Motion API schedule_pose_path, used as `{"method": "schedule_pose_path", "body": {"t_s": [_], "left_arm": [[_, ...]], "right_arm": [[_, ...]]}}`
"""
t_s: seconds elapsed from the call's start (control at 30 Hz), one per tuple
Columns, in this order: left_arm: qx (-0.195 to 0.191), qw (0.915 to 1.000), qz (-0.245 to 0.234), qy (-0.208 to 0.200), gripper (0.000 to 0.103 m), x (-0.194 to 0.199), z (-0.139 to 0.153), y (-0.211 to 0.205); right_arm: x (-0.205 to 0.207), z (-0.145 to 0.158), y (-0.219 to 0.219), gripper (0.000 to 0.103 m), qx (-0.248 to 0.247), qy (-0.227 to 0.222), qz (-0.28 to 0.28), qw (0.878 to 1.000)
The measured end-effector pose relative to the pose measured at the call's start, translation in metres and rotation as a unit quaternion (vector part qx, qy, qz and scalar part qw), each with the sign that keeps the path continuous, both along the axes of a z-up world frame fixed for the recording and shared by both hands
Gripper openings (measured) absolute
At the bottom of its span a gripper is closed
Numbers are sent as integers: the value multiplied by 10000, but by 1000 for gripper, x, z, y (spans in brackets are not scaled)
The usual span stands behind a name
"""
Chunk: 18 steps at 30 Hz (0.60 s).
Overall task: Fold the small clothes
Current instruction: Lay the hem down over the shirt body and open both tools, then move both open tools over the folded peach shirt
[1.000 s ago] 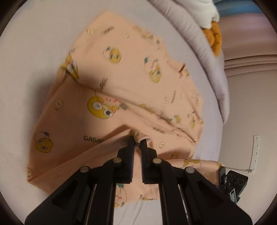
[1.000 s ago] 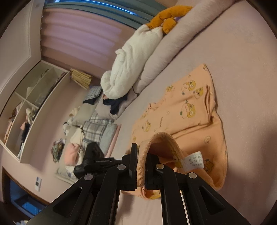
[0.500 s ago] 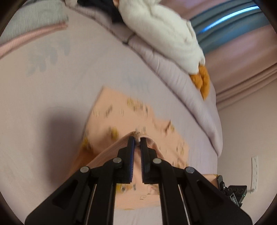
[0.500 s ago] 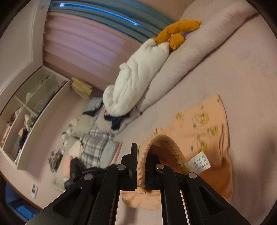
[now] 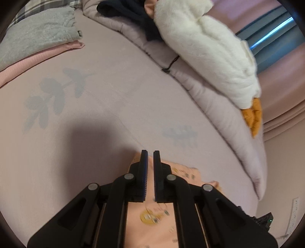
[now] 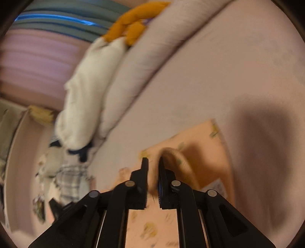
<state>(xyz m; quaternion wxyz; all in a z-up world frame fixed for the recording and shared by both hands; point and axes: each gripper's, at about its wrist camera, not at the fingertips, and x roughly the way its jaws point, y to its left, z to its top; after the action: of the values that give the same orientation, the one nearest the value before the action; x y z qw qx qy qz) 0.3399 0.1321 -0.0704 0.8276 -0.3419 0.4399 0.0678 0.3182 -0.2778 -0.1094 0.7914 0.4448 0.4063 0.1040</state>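
A small peach garment printed with yellow cartoon faces lies on the pale pink bed. In the left wrist view my left gripper sits over its far edge; the jaws stand a narrow gap apart with nothing between the tips. In the blurred right wrist view the garment lies folded over. My right gripper has its jaws slightly apart, and the ribbed waistband curls by the right finger; whether it is still pinched I cannot tell.
A white plush goose with orange feet lies on a rolled grey duvet along the bed's far side. Folded grey and pink clothes sit at the far left. Dark clothing lies behind.
Both grippers carried the garment's edge forward over itself and lowered it. The left jaws have parted and let the cloth go; the right jaws have widened too.
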Motion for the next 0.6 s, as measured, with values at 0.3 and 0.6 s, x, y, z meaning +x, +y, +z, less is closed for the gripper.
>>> {"method": "schedule_pose_path", "body": {"t_s": [0.3, 0.6], "left_arm": [[200, 9988, -429, -104, 5, -4, 2, 8], [355, 9847, -1700, -170, 6, -60, -3, -35]], "right_arm": [[-16, 19, -37, 57, -242, -426, -357, 9982], [-91, 41, 28, 42, -2430, -1071, 1413, 9537]]}}
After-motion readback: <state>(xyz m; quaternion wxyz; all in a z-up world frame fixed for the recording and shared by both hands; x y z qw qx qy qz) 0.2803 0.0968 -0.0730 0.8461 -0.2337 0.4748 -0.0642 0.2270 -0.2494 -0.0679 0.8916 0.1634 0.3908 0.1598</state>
